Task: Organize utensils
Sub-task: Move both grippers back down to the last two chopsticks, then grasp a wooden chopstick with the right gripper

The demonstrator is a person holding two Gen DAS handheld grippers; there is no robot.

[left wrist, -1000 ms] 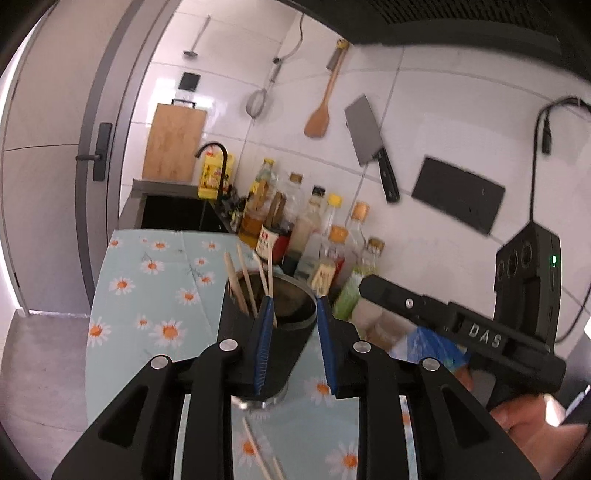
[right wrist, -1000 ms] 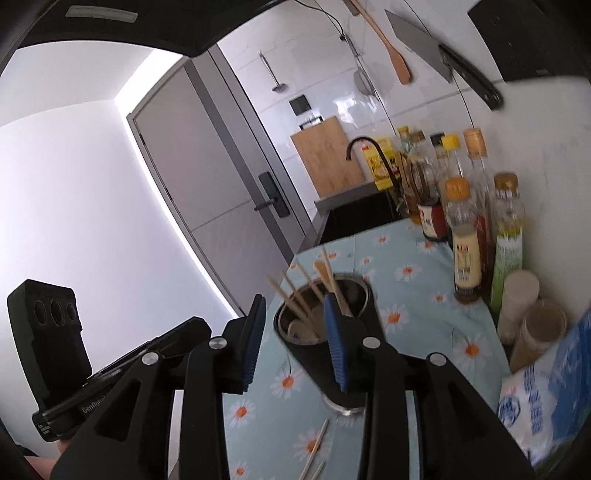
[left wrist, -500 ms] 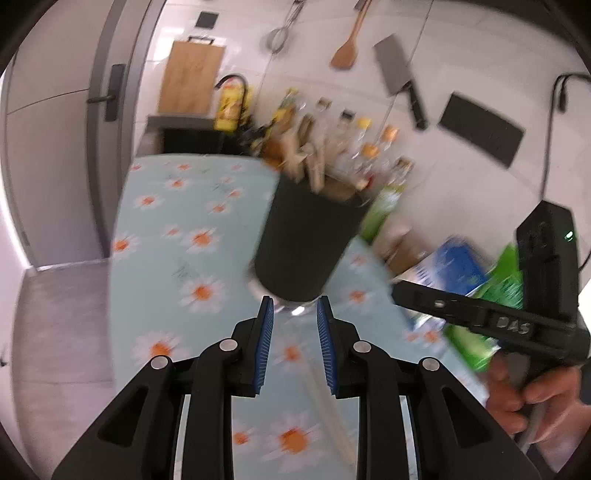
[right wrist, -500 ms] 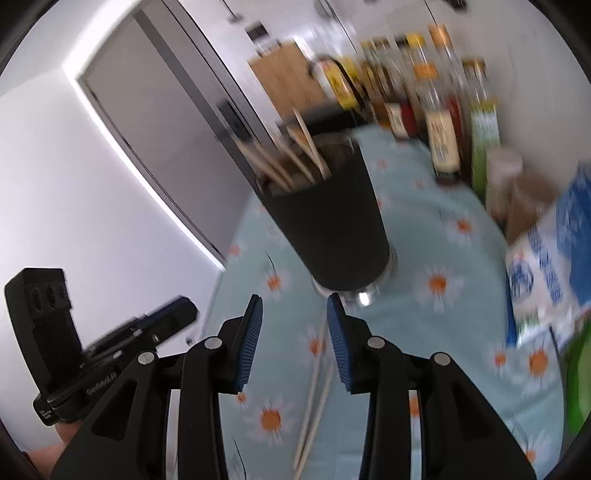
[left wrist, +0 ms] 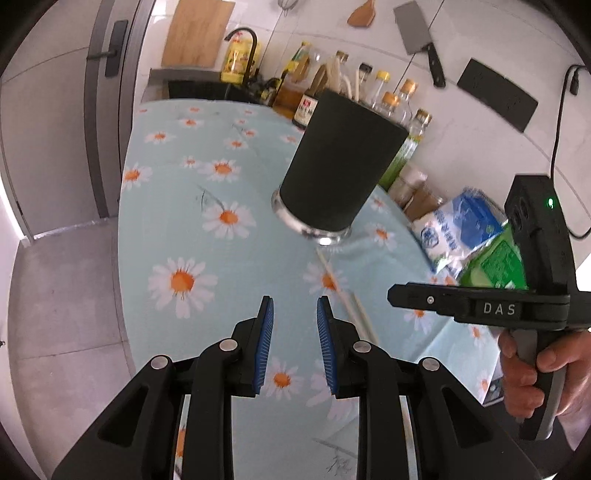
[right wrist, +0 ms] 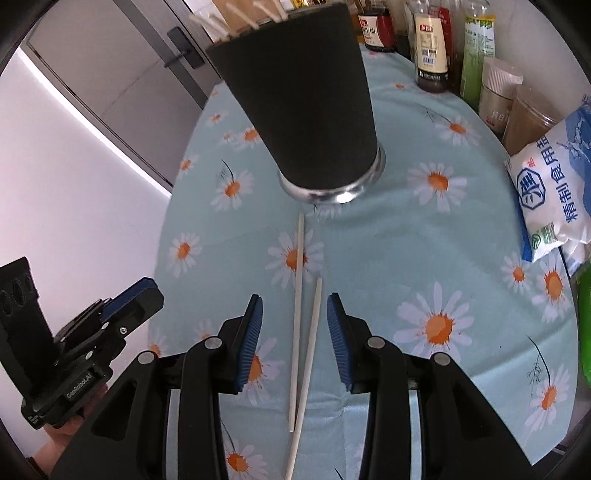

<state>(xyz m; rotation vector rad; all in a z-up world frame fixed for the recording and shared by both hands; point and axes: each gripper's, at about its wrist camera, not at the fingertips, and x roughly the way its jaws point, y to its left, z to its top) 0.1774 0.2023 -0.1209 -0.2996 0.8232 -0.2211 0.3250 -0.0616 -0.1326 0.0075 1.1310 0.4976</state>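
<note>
A black utensil holder (left wrist: pixel 340 166) (right wrist: pixel 306 103) with a metal base stands on the daisy tablecloth (left wrist: pixel 207 258), with several chopsticks sticking out of its top (right wrist: pixel 236 22). Two pale chopsticks (right wrist: pixel 303 325) lie side by side on the cloth in front of it, also seen in the left wrist view (left wrist: pixel 347 291). My right gripper (right wrist: pixel 294 306) is open, its fingers either side of the two chopsticks. My left gripper (left wrist: pixel 294 314) is open and empty above the cloth, left of the chopsticks.
Sauce and oil bottles (left wrist: pixel 369 92) (right wrist: pixel 428 48) line the wall behind the holder. A blue-white salt bag (right wrist: pixel 554 192) (left wrist: pixel 458 229) and a green pack (left wrist: pixel 502 262) lie at the right. Jars (right wrist: pixel 498 92) stand near the wall. The table's left edge drops to the floor (left wrist: pixel 66 295).
Both grippers have pulled back and down from the holder. The right one now straddles the two chopsticks on the cloth; the left has come low over the cloth.
</note>
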